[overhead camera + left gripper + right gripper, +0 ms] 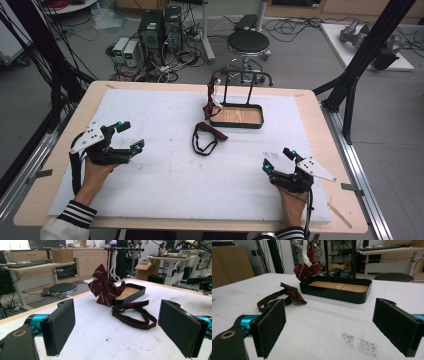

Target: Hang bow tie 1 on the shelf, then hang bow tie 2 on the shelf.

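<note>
Probably the main risk is a jaw catching only one loop of the dark red bow tie (207, 137), which lies slack on the white mat (150, 200) just at seven o'clock of the black tray (236, 122), so it drags or slips instead of lifting. The left gripper (131, 136) and the right gripper (278, 159) both stand wide open, holding and touching nothing, well apart from it.

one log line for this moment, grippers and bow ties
left gripper: open, idle | right gripper: open, idle | dark red bow tie: flat on table | striped bow tie: hanging on rack
</note>
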